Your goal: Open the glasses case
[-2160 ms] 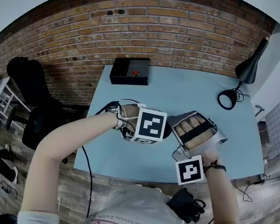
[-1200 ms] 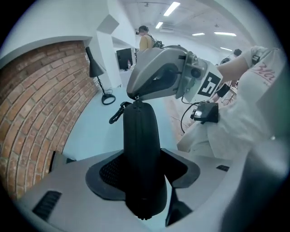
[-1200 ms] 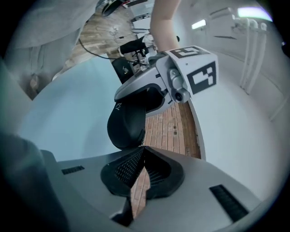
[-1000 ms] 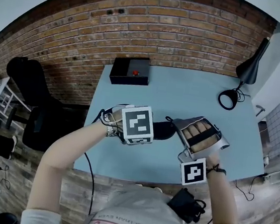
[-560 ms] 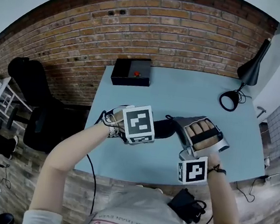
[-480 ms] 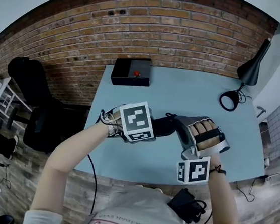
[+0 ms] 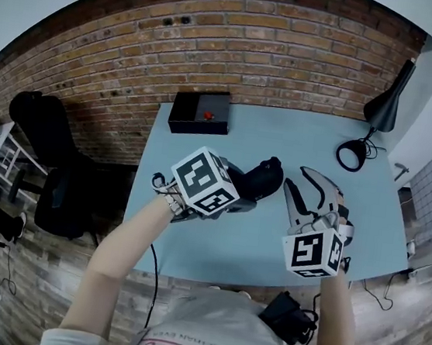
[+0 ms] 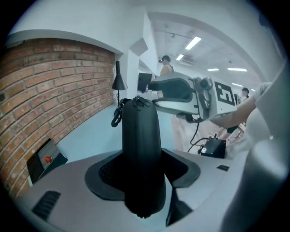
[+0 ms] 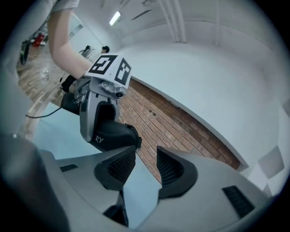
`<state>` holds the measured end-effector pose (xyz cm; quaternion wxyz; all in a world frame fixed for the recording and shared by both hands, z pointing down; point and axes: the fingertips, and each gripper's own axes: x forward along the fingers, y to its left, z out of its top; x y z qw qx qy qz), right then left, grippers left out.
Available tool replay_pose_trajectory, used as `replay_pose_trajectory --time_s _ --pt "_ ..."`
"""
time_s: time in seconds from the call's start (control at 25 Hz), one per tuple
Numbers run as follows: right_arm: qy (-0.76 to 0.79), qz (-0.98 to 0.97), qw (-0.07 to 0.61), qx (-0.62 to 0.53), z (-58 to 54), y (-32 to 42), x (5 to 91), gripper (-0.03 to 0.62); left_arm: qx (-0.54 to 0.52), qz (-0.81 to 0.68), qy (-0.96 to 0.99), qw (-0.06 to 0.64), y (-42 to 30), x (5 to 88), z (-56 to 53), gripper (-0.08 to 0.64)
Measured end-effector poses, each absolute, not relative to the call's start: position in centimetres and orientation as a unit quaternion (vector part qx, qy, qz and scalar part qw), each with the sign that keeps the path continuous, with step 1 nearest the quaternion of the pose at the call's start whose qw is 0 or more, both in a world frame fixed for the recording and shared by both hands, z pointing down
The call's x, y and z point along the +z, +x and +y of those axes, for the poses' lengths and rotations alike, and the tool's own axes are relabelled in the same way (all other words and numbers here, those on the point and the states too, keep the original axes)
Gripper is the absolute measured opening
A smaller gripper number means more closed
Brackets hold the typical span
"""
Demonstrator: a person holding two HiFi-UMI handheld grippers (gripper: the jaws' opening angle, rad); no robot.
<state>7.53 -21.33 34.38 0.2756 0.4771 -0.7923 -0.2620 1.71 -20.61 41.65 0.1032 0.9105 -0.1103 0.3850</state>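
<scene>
The black glasses case point(image 7: 262, 178) is lifted above the blue table point(image 7: 282, 141), and my left gripper point(image 7: 246, 195) is shut on its near end. In the left gripper view the case point(image 8: 140, 149) stands up between the pads, with a small loop at its far tip. I cannot tell whether its lid is open. My right gripper point(image 7: 304, 188) hangs just right of the case, apart from it. Its jaws have just been opening and hold nothing. In the right gripper view the right gripper point(image 9: 142, 166) shows bare pads, with the case point(image 9: 113, 135) beyond them.
A black box with a red button point(image 7: 200, 111) sits at the table's far left edge. A black desk lamp point(image 7: 382, 106) with its ring base point(image 7: 353, 153) stands at the far right. A black bag point(image 7: 288, 313) lies on the floor below the near edge. People stand in the background point(image 8: 166, 68).
Both grippers have risen off the table. The left one tipped the case upward. The right gripper rolled over, came away from the case's right end and its jaws opened.
</scene>
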Motion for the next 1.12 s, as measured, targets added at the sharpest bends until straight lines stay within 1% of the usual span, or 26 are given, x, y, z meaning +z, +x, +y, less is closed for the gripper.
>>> replay_pose_trajectory --time_s 0.24,0.44,0.48,0.52,0.6,0.76,0.84,0.92,1.0,1.12 --pt "0.485 -0.849 0.166 -0.129 -20.9 7.9 34.3 0.141 0.258 -0.113 0.947 0.153 3.3 38.9 -21.1 0.255" --pt "0.445 -0.894 0.053 0.004 -20.3 7.7 34.7 0.152 0.238 -0.107 0.955 0.139 3.5 38.7 -20.8 0.256" --pt "0.427 -0.903 0.031 0.029 -20.1 7.5 34.7 0.174 0.236 -0.104 0.956 0.138 3.4 38.7 -20.8 0.256" --pt "0.408 -0.911 0.012 0.050 -19.9 7.2 34.6 0.222 0.235 -0.101 0.957 0.135 3.3 38.7 -20.7 0.256" --pt "0.382 -0.922 -0.003 0.071 -19.7 6.4 34.6 0.252 0.239 -0.093 0.958 0.126 3.2 38.8 -20.5 0.257" --pt "0.378 -0.923 0.006 0.075 -20.1 5.6 34.9 0.259 0.241 -0.086 0.961 0.105 3.6 38.6 -20.1 0.258" --pt "0.416 -0.909 0.020 0.029 -20.4 6.0 34.4 0.259 0.254 -0.117 0.956 0.087 3.4 38.9 -20.6 0.258" --pt "0.461 -0.882 0.067 -0.076 -20.4 6.0 33.3 0.259 0.294 -0.147 0.942 0.061 2.9 39.7 -21.1 0.258" --pt "0.465 -0.860 0.123 -0.170 -20.1 5.0 32.5 0.258 0.348 -0.158 0.923 0.027 2.4 40.7 -21.1 0.258" --pt "0.434 -0.852 0.194 -0.218 -19.8 3.7 33.3 0.259 0.429 -0.162 0.888 -0.035 1.5 41.8 -21.1 0.258"
